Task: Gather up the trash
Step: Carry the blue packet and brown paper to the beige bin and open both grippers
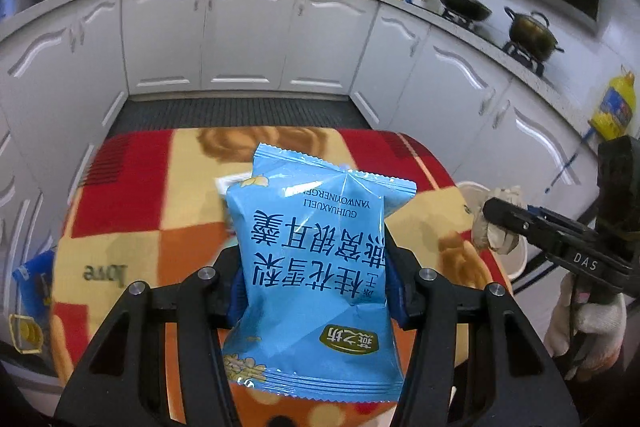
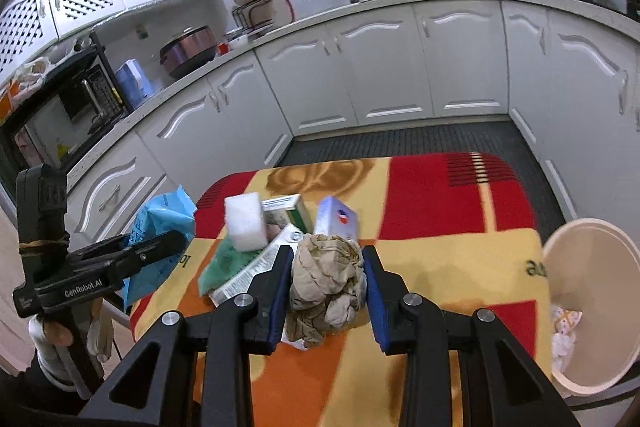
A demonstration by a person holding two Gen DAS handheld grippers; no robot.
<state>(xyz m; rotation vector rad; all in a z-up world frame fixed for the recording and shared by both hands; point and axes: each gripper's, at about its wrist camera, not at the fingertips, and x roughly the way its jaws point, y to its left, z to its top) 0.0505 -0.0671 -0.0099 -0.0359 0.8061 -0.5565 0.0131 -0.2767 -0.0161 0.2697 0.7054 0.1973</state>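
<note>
Two grippers are loaded at once, each carrying one piece of trash above the blanket-covered table. At the lower centre of the left wrist view, the left gripper pinches a blue snack packet across its middle; the packet stands upright between the blue pads, lifted clear of the cloth, its print upside down to the camera. At the lower centre of the right wrist view, the right gripper is pressed in on a crumpled brown paper wad, jaws narrow because the wad is small and soft.

Both loads seem held high so they can travel over the table edge to the pale waste bin at the right edge of that view, just beside the table, with some white scraps already inside it.

More trash waits on the cloth at mid-frame: a white foam block, a green-and-white carton, a small white-and-blue box and a flattened printed box, clustered and touching.
</note>
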